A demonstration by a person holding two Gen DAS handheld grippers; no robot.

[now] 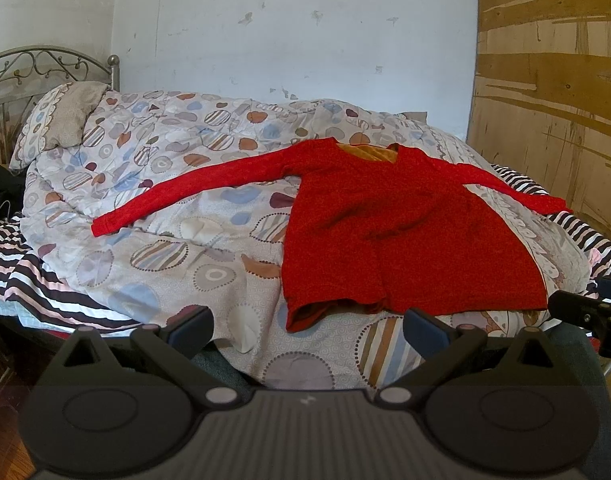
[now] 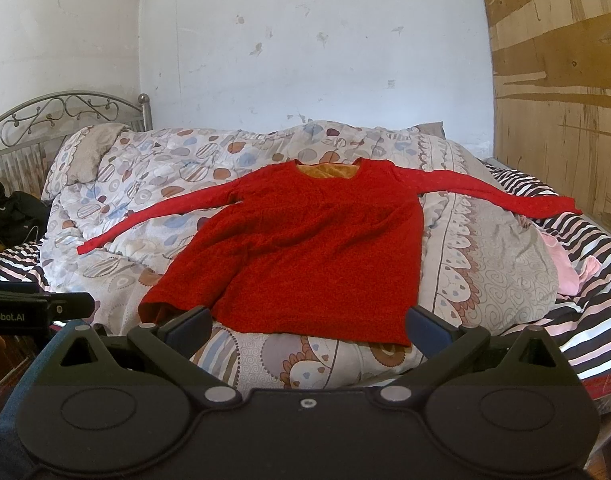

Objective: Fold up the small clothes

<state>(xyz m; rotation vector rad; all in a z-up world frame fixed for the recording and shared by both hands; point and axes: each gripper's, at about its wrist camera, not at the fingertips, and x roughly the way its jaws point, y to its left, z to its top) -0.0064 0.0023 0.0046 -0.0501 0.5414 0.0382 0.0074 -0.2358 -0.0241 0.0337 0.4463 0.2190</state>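
Patterned circle-print quilt [image 2: 153, 184] covers the bed; red long-sleeved knit top with mustard lining [image 2: 313, 248] lies flat mid-quilt, sleeves spread, hem toward near edge. Left gripper [image 1: 307, 326] and right gripper [image 2: 307, 326] wide open, holding nothing.

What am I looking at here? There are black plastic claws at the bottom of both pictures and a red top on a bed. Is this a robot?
No robot arm here: a person holds a two-finger gripper in each hand, and each one carries a wide-angle camera looking along its fingers. One picture comes from the left gripper, the other from the right gripper. Both are open and hold nothing. Ahead lies a red long-sleeved top, spread flat with its sleeves out, on a patterned quilt over a striped sheet. It is waiting to be folded. A pillow rests by the metal headboard.
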